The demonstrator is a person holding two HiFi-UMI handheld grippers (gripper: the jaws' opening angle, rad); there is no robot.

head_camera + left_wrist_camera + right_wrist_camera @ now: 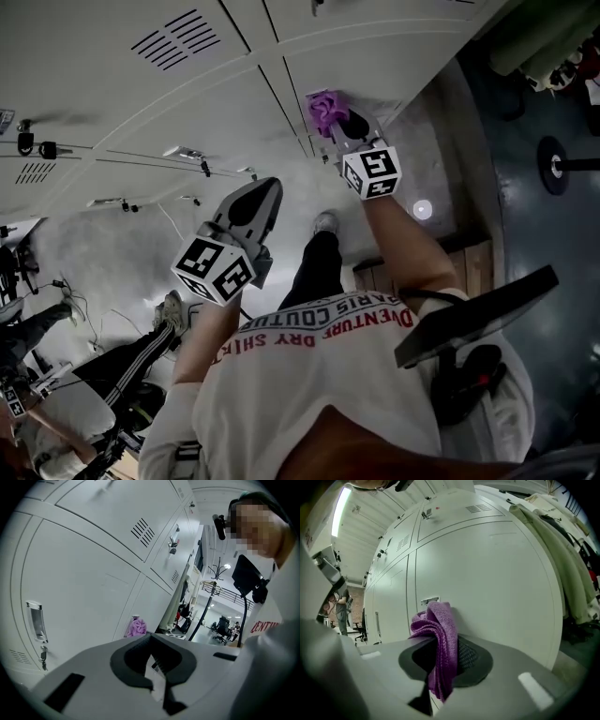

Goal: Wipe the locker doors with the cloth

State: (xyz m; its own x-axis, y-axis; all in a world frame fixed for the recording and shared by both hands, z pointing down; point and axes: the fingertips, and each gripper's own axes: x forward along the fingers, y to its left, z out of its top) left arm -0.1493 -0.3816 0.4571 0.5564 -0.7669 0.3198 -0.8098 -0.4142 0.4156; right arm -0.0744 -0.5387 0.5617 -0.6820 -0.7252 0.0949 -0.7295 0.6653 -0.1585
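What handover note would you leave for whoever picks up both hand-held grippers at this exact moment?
Right hand-held gripper: shut on the purple cloth, with the bunched end against a locker door beside its handle plate.
Left hand-held gripper: jaws together with nothing between them, held back from the lockers.
Done: the cloth is gripped and at the door. No wipe marks show, so progress is unclear.
Left: probably wipe this door, then the neighbouring doors.
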